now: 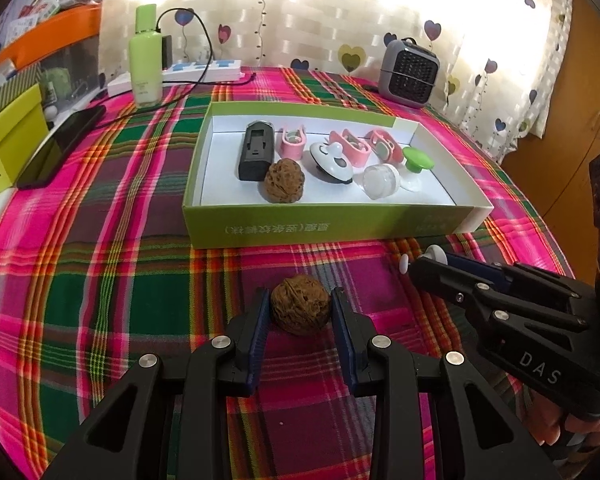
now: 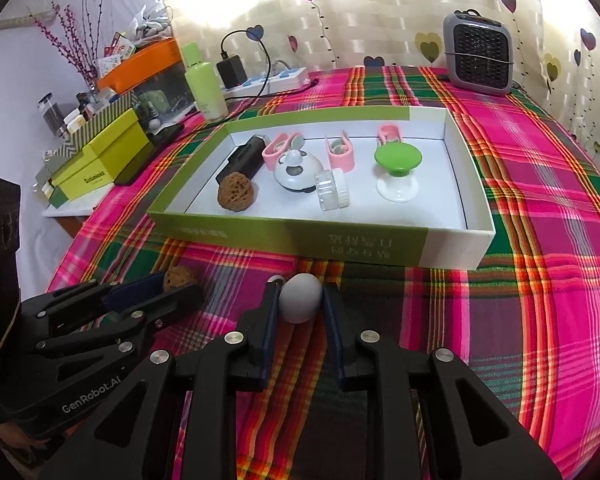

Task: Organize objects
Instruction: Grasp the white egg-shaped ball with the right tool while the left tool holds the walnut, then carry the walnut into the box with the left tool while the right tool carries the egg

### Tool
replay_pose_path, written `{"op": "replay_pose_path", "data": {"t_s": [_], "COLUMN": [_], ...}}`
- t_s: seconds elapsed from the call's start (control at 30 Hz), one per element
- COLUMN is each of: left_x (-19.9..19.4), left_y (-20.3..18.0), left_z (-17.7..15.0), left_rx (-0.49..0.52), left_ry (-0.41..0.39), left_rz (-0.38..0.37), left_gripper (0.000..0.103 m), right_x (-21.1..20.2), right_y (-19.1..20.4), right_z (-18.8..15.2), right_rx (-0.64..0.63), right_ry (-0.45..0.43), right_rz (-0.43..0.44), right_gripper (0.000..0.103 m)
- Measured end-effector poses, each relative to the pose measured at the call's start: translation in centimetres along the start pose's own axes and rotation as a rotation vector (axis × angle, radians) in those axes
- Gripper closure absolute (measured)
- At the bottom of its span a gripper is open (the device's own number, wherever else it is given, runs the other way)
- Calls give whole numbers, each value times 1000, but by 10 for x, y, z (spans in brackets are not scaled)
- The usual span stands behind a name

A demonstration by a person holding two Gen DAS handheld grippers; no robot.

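2 grippers on plaid tablecloth (image 1: 100, 280). Left gripper (image 1: 300, 308) clamps walnut (image 1: 301, 304). Right gripper (image 2: 301, 298) clamps white knob (image 2: 301, 297), before green box (image 2: 284, 236).

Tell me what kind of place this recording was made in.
Most likely a room in a home, not a lab: a plaid tablecloth covers the table, a heart-print curtain hangs behind it, and a power strip and small heater sit at the back.
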State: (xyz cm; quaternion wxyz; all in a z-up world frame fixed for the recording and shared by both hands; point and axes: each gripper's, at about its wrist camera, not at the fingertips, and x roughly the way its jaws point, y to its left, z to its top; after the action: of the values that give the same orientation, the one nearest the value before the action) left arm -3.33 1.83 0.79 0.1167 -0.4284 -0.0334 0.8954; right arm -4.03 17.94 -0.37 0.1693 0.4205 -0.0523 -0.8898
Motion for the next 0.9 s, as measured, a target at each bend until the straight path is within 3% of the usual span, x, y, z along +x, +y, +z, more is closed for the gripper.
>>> {"op": "replay_pose_path", "data": {"t_s": [0.9], "left_x": [-14], "left_y": [-13], "left_z": [39], "left_rx": [-11], "left_ry": [-60], "left_rz": [-40], "left_gripper": [74], "right_x": [-31], "right_y": [-16], "right_z": [30], "right_rx": [-5], "right_ry": [-97], "right_rz": [-1], "right_gripper": [80]}}
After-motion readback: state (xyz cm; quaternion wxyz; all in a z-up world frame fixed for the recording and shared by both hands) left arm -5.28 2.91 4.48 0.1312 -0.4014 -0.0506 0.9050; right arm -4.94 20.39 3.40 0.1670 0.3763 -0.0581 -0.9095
